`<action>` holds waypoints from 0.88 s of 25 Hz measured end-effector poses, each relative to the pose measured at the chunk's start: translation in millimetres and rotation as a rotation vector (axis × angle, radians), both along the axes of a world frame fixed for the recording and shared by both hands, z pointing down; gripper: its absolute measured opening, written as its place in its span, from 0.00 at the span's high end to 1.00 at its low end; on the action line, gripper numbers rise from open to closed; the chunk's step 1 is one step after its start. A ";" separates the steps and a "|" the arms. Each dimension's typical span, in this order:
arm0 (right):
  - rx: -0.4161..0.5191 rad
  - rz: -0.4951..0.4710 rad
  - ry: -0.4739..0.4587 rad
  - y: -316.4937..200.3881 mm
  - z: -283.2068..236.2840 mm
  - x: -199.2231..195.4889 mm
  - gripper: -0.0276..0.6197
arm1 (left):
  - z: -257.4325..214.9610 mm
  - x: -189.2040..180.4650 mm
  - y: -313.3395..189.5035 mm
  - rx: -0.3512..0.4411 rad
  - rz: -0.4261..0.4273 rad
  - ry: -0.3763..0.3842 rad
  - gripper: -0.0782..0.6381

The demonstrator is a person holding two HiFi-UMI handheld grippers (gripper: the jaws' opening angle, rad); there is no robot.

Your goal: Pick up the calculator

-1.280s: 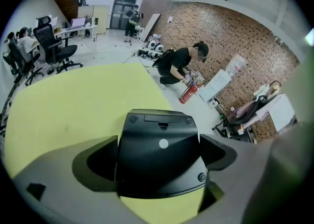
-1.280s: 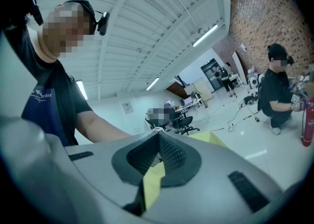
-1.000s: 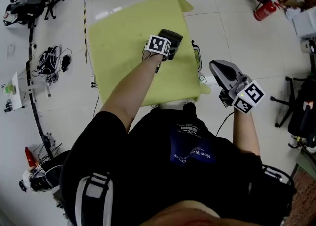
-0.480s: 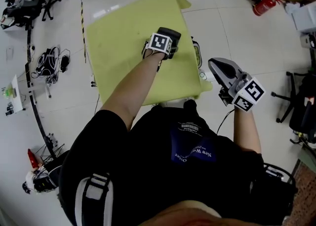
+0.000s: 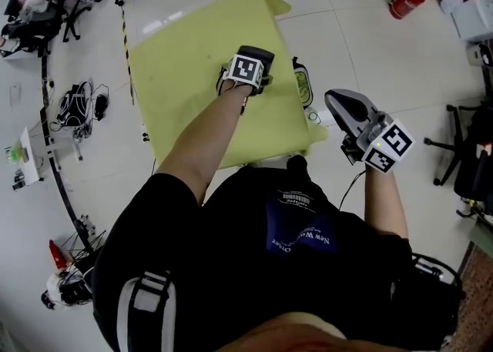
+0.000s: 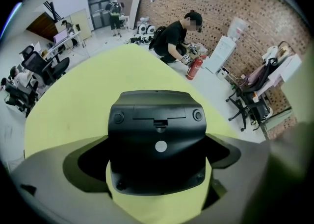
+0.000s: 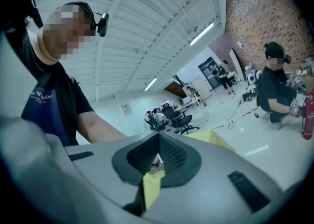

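Lab-like workshop hall: brick wall [image 6: 240, 2], office chairs [image 6: 34, 68], floor cables [image 5: 77, 100], fire extinguisher [image 5: 405, 1], tiled floor [image 5: 377, 65].

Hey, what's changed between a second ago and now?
The left gripper has just been opening its jaws wider around the black calculator, which lies between them on the yellow cloth; the pads do not seem to press on it. That gripper hangs over the same part of the cloth as before, and the right gripper is beside the table as before, jaws together.

Left gripper [image 6: 157, 161] points down, jaws just opening round calculator [image 6: 157, 130]; right gripper [image 7: 158, 155] seemingly shut.
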State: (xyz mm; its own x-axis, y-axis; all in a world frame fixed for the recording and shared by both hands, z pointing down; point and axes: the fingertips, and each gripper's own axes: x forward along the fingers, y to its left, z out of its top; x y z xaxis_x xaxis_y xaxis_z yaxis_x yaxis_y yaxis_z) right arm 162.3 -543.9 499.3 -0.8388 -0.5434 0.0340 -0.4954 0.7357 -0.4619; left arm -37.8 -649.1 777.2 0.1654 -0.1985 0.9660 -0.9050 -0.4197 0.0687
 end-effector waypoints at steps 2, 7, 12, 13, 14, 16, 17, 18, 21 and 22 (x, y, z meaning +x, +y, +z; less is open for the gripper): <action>0.001 -0.002 0.002 -0.2 0.1 1.3 0.98 | -1.9 1.1 -2.1 0.011 -0.004 0.006 0.07; 0.005 -0.003 0.007 2.2 -2.4 -0.9 0.98 | -8.0 0.7 -2.2 0.021 -0.043 0.075 0.07; 0.022 -0.010 0.013 1.2 -11.1 -9.5 0.98 | -32.2 4.6 -11.9 0.078 -0.089 0.215 0.07; 0.026 -0.014 0.015 1.6 -13.3 -12.7 0.98 | -40.4 4.9 -14.0 0.098 -0.090 0.243 0.07; 0.029 -0.019 0.017 1.9 -15.7 -16.1 0.98 | -48.8 4.9 -15.3 0.115 -0.092 0.271 0.07; 0.033 -0.029 0.021 2.0 -20.5 -23.8 0.98 | -62.6 2.7 -13.9 0.126 -0.095 0.317 0.08; 0.035 -0.034 0.024 1.6 -23.0 -28.3 0.98 | -67.1 0.3 -11.5 0.123 -0.096 0.336 0.08; 0.038 -0.039 0.026 1.3 -25.6 -33.3 0.98 | -70.1 -3.2 -8.6 0.115 -0.101 0.356 0.08; 0.049 -0.059 0.033 2.3 -33.6 -52.8 0.98 | -79.8 -17.3 1.2 0.107 -0.133 0.451 0.09; 0.053 -0.068 0.035 3.3 -36.2 -59.7 0.98 | -85.6 -21.6 4.3 0.114 -0.143 0.494 0.09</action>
